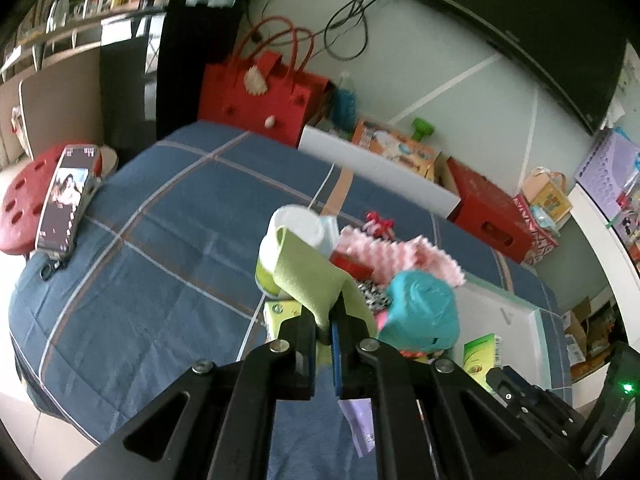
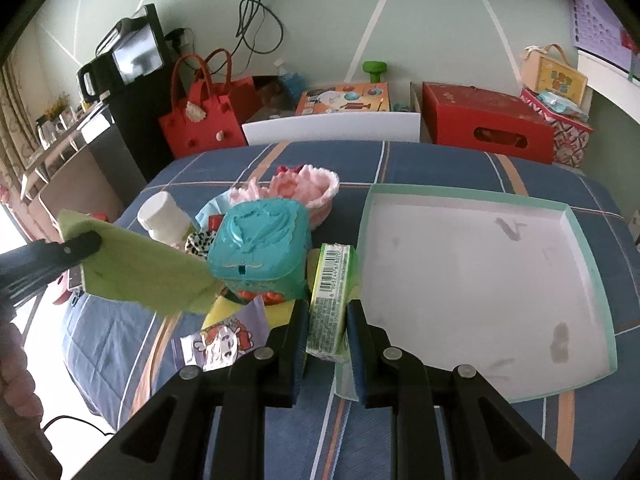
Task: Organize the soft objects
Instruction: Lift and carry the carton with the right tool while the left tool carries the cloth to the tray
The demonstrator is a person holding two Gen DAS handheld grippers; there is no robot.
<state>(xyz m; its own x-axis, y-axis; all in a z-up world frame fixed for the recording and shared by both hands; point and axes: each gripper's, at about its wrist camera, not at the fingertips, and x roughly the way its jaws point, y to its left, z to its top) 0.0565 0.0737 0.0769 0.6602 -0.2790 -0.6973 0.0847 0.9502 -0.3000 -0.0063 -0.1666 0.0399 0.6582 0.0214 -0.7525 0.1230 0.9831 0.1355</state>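
My left gripper (image 1: 333, 312) is shut on a light green cloth (image 1: 310, 276) and holds it above the pile; the cloth also shows in the right wrist view (image 2: 140, 272). My right gripper (image 2: 328, 316) is shut on a green tissue pack (image 2: 332, 300). The pile on the blue plaid bed holds a teal soft cube (image 2: 260, 248), a pink fluffy item (image 2: 308, 188), a white bottle (image 2: 164, 214), a leopard-print piece (image 2: 200, 242) and a purple snack packet (image 2: 224, 338). A shallow white box with a green rim (image 2: 472, 200) lies to the right, with nothing in it.
A phone (image 1: 64, 196) lies at the bed's left edge by a red stool (image 1: 20, 208). Behind the bed stand a red felt bag (image 2: 200, 120), a white board (image 2: 332, 128), a red box (image 2: 484, 124) and toy boxes against the wall.
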